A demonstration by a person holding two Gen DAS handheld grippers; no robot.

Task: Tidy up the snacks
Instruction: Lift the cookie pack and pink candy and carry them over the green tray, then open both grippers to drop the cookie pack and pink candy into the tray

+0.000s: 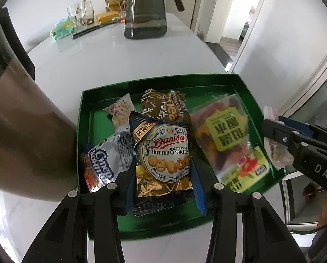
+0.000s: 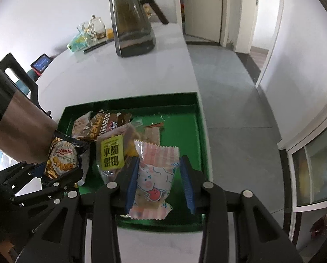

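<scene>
Snacks: being loaded into green tray (image 1: 251, 92).
Left gripper (image 1: 163, 188): clamps Danisa cookie pack (image 1: 165, 160).
Right gripper (image 2: 160, 184): grips pink candy packet (image 2: 154, 175).
Next: probably lower, release both.

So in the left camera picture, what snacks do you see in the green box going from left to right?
Blue and white packet → Danisa butter cookies, held between the left gripper jaws → clear bag with the yellow label. The green box holds more packets behind these, but they overlap too much to order.
</scene>
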